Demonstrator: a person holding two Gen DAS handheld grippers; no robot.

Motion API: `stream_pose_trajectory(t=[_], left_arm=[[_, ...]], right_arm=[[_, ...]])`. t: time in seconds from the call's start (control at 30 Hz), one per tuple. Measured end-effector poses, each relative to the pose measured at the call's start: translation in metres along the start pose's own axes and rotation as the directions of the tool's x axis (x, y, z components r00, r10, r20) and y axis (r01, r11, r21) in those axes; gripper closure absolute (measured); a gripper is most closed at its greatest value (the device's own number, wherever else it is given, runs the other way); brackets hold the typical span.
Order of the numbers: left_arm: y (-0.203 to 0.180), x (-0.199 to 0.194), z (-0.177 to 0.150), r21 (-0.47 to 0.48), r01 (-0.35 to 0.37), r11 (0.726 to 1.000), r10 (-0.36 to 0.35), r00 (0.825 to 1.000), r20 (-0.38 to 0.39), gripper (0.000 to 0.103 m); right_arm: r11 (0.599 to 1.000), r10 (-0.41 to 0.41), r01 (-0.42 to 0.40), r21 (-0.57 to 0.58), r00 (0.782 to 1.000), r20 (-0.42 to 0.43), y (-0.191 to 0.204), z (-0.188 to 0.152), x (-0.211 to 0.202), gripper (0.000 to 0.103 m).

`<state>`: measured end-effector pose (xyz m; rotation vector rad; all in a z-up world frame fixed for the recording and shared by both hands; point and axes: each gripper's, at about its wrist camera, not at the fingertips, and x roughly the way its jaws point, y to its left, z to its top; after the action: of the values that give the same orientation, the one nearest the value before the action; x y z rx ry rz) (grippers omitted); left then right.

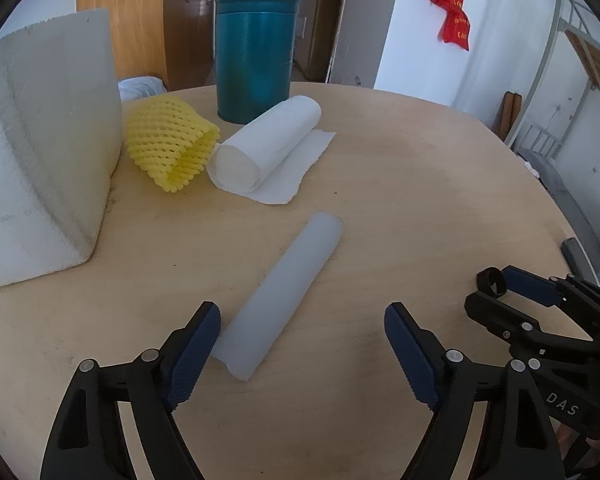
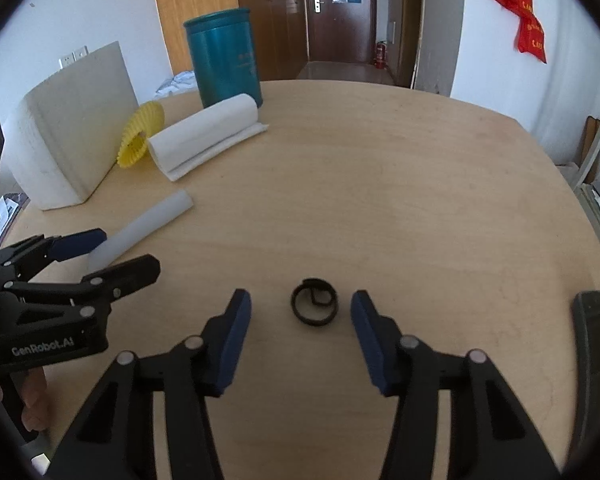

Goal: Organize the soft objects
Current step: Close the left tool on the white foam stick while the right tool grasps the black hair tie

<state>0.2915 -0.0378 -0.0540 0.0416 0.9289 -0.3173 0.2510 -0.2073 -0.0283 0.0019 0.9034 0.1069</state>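
The left gripper (image 1: 302, 328) stands open around the translucent roll (image 1: 286, 296), not touching. The roll looks light and soft; its middle is best to grasp. The right gripper (image 2: 300, 312) is open too.

Teal canister (image 1: 255, 56), red bags (image 2: 518, 8), perhaps an extinguisher (image 2: 380, 54).

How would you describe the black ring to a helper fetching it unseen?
On the round wooden table, look at the near side, away from the teal canister and white rolls. The small black ring lies flat between the right gripper's open fingers; nothing else there is dark and hoop-shaped.
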Motion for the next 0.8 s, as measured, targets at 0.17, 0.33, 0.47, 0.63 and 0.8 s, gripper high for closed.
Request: stream_pose_trajectory(t=[0.17, 0.33, 0.47, 0.63, 0.8], left_arm=[[0.0004, -0.0006, -0.0005, 0.003, -0.026, 1.0, 0.026, 1.0, 0.005, 0.038], [0.0012, -0.0022, -0.0012, 0.013, -0.065, 0.998, 0.065, 0.998, 0.012, 0.064], [0.0013, -0.0016, -0.001, 0.027, -0.069, 0.997, 0.069, 0.998, 0.014, 0.076], [0.0038, -0.0037, -0.0006, 0.017, -0.053, 0.998, 0.052, 0.998, 0.025, 0.087], [0.006, -0.008, -0.0009, 0.014, -0.013, 1.0, 0.012, 1.0, 0.028, 0.092]], right_arm=[[1.0, -0.01, 0.009, -0.017, 1.0, -0.003, 0.0036, 0.0005, 0.0002, 0.059], [1.0, -0.007, 0.007, -0.021, 1.0, 0.001, 0.0033, -0.0016, -0.0015, 0.065], [1.0, -0.001, 0.001, -0.018, 1.0, 0.003, 0.0016, -0.0015, -0.0015, 0.073], [1.0, 0.006, -0.006, -0.012, 1.0, 0.007, 0.0003, -0.0008, -0.0007, 0.074], [1.0, 0.016, -0.016, -0.005, 1.0, 0.013, 0.0003, 0.0002, -0.0008, 0.075]])
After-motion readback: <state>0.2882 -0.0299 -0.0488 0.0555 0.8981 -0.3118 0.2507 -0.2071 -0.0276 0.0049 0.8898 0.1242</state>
